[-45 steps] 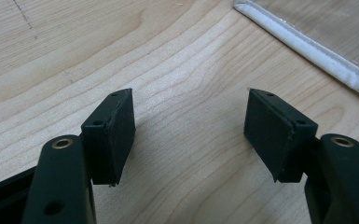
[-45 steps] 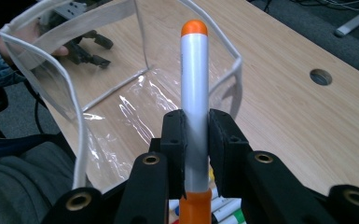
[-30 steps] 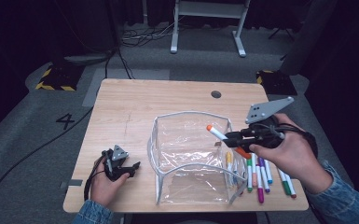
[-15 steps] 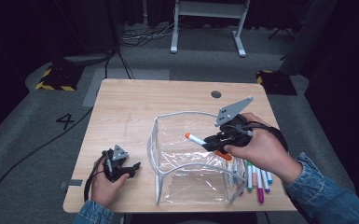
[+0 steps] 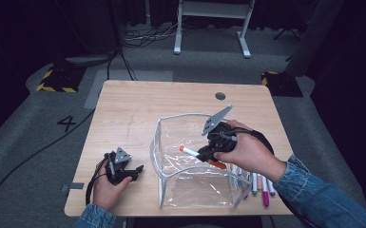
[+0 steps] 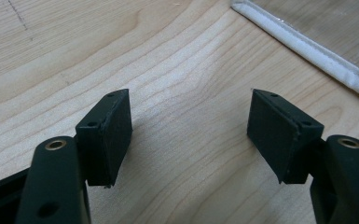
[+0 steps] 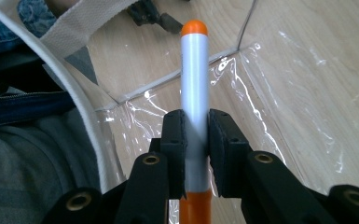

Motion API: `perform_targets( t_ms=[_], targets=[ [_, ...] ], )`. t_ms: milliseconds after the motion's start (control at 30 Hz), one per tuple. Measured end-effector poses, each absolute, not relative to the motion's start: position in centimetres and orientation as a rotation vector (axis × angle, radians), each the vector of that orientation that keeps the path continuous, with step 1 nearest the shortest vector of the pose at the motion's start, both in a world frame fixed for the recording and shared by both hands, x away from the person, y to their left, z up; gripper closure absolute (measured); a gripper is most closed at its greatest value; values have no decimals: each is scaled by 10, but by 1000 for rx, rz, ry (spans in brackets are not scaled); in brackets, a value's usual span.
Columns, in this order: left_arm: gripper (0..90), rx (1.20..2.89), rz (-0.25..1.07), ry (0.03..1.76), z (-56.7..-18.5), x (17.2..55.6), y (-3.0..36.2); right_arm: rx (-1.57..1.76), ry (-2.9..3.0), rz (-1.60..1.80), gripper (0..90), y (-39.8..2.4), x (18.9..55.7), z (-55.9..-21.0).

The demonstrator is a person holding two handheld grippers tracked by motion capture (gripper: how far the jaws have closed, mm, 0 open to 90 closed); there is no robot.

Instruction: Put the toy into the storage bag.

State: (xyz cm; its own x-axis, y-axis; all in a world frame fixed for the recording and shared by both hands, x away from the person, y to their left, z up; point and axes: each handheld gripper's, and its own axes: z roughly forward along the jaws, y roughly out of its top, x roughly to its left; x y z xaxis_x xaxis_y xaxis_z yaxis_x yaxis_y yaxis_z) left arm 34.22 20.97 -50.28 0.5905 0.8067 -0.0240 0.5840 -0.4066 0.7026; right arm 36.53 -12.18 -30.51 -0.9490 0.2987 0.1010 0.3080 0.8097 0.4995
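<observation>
Step in hand: my right claw, clamped on an orange marker, hovers over the clear pouch. Left claw rests agape at the pouch's 9 o'clock on the table. Next, I judge: lower, then release inside.

The right claw clamps an orange-capped marker above the clear bag.

dark studio: floor tape, cables
</observation>
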Motion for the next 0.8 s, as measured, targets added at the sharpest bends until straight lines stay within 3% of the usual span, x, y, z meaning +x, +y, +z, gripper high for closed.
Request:
perform_targets(
  t_ms=[800],
  targets=[
    [310,2139,421,1096,-503,342,210,-434,-2874,-553,769,-100,378,-360]
  ],
)
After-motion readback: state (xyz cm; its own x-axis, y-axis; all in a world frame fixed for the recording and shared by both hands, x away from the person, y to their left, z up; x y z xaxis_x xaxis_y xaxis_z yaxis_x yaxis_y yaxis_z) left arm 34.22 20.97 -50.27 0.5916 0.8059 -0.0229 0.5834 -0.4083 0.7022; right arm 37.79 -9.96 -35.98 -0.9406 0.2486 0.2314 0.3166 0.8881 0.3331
